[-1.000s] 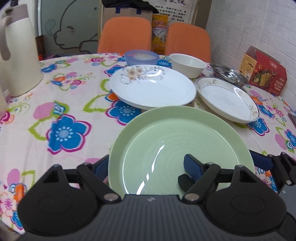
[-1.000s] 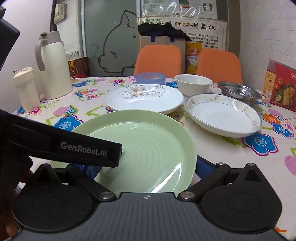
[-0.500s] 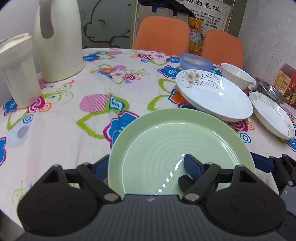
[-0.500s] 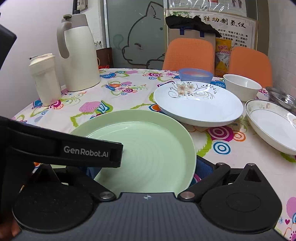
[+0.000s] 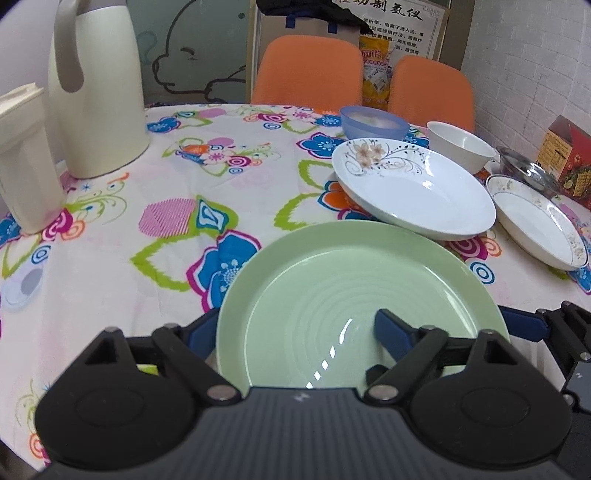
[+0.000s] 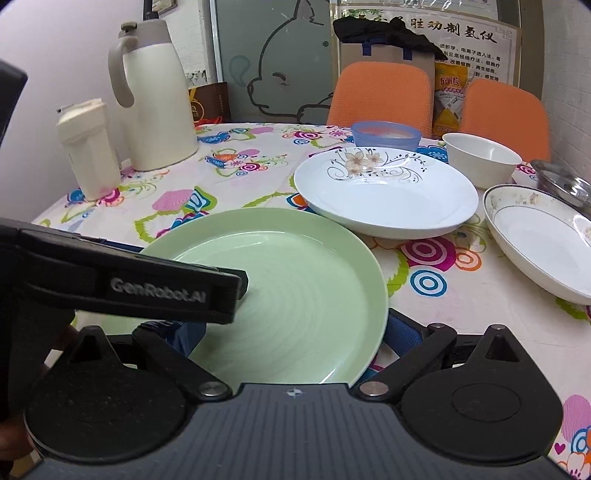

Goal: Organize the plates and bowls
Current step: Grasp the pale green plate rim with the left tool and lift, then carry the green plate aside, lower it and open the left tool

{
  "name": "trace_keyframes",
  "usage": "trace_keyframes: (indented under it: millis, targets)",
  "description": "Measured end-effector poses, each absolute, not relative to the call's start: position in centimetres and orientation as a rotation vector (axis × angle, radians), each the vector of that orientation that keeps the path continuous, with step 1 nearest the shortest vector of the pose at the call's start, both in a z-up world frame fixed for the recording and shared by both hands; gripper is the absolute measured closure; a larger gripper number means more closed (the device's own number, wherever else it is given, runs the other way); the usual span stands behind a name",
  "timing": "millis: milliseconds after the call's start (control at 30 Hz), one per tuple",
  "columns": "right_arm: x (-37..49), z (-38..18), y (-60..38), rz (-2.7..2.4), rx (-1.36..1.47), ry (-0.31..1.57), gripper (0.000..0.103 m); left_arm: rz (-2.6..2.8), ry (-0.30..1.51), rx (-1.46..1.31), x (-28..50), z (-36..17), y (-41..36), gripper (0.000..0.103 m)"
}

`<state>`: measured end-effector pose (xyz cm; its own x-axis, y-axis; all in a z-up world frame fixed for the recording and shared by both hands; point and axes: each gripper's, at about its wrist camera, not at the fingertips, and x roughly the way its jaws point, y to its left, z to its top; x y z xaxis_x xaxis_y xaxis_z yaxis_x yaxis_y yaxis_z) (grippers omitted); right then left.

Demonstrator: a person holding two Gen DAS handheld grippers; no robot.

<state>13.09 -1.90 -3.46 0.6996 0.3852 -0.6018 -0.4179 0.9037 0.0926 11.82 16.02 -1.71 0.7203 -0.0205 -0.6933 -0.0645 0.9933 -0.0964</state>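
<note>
Green plate (image 5: 354, 280) empty, blue bowl (image 6: 386, 134) — pale contents, white bowl (image 6: 480, 157).

Surface (image 5: 110, 258) under a white cloth with bright floral print. Two orange chairs (image 6: 380, 92) at its far edge, ahead of the tool. Behind them a frosted glass panel (image 6: 273, 55) with a cartoon outline, and a poster (image 6: 469, 33) with Chinese text. White brick wall (image 5: 528, 74) ahead-right, plain pale wall (image 6: 55, 48) ahead-left.

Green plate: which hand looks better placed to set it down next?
Probably left: the left gripper has one finger atop the green plate, one under; the right gripper reaches only beneath.
</note>
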Motion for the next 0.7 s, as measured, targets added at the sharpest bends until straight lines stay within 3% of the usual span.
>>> trace_keyframes:
  millis: [167,500,700]
  targets:
    - [12.8,-1.4,-6.8,0.369,0.083,0.597,0.015,0.074,0.66,-0.237,10.2,1.1,19.2,0.004]
    - [20.8,-2.8,-10.1,0.339,0.219,0.716,0.015,0.064,0.699,-0.208,10.3,1.1,18.1,0.004]
    - [21.0,-1.2,-9.1,0.414,0.217,0.7,0.015,0.054,0.682,-0.154,13.1,2.3,17.7,0.003]
